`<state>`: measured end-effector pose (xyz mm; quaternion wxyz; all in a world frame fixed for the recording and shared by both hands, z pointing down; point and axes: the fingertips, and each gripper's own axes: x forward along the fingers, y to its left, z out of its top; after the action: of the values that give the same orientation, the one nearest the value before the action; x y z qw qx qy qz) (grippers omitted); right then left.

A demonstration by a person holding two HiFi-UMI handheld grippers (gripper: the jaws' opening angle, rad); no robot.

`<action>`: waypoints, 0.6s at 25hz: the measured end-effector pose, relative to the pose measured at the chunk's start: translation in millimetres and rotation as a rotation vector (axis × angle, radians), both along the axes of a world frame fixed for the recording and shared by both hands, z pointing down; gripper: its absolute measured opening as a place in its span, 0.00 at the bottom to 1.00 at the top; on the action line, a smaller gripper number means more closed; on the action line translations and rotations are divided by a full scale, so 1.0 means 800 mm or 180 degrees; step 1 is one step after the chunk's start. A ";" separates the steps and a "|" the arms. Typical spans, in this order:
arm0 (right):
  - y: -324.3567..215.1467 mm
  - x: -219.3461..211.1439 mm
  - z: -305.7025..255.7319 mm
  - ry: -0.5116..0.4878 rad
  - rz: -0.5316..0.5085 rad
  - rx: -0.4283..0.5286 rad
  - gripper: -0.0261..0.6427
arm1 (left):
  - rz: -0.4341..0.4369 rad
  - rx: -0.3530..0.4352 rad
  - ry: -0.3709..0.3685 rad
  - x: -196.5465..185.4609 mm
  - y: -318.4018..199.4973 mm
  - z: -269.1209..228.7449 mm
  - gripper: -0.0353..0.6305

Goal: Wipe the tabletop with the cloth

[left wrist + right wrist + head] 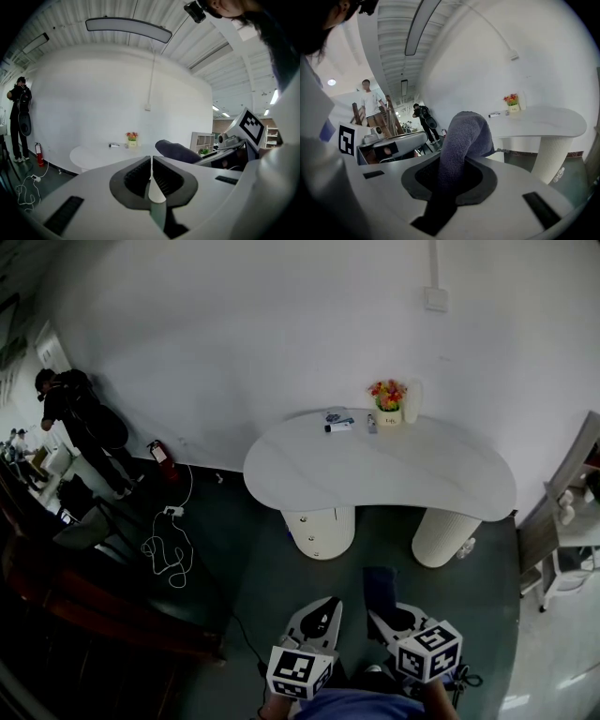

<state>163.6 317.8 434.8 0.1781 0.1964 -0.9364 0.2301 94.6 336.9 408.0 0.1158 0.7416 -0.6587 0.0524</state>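
right gripper view: the fingers of the right gripper [449,180] are clamped on the cloth [464,136]. it is a thick grey-blue terry fold that rises from between the dark rubber pads and droops forward over their tips. its lower end is lost in the slot between the fingers.

in the left gripper view, the left gripper [151,174] has its fingers pressed together to a thin seam, ribbed black pads face to face, with nothing between them.

in the head view both grippers sit low near the bottom edge, over the dark floor and well short of the worktop [375,474]. each carries a marker cube [298,671] printed with black and white squares and no letters. the cloth shows there as a dark strip pointing toward the worktop.

the worktop is smooth, white and bean-shaped, on two ribbed round pedestals [321,529]. at its far edge, by the wall, stands a small pot of orange and red flowers [387,399]. the pot's label is too small to read. a pale upright container [412,401] is just beside it, and a few small items [336,420] lie to its left, too small to identify.

a red fire extinguisher [159,454] stands by the wall to the left, near a white cable [169,549] looped on the floor. a person in dark clothes [80,423] stands farther left. a white shelf unit [567,540] is cut off by the right edge.
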 end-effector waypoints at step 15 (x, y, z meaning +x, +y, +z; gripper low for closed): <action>-0.132 -0.190 0.002 0.0136 0.0197 -0.0070 0.15 | 0.0049 0.0068 -0.0064 -0.230 -0.119 -0.011 0.08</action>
<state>11.9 212.2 436.7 0.1930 0.2282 -0.9232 0.2416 -89.6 242.0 399.4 0.1008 0.7473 -0.6547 0.0536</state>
